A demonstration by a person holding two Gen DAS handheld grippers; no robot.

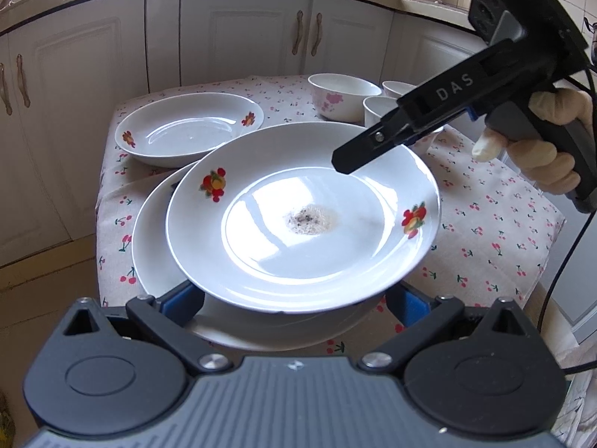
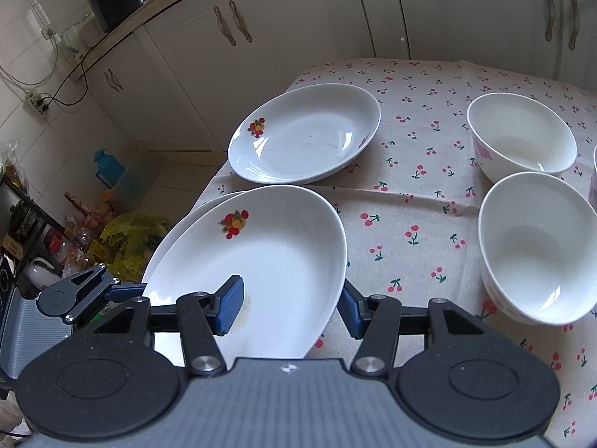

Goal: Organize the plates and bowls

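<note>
The white glazed ceramic plate with red fruit prints (image 1: 302,220) is stiff, smooth and breakable. I judge it rather heavy for a two-finger hold, and its glaze is slippery, so the thin rim is the only good place to take it, with one pad above and one below.

It lies directly in front of the left tool (image 1: 294,298), on top of a second white plate (image 1: 149,246) on the table with the cherry-print cloth (image 2: 410,216). There is a small grey-brown stain in its middle.

The left tool is spread wide. Its two blue pads stand at either side of the near rim, and I cannot tell if they touch it. It grasps nothing.

The right tool (image 2: 291,304) is also released. Its left blue pad (image 2: 229,304) is over the inside of the plate and the other pad is outside the rim, so the rim stands between them, not yet pinched.

Beyond both tools are another fruit-print plate (image 2: 304,134) and white bowls (image 2: 537,246).
</note>
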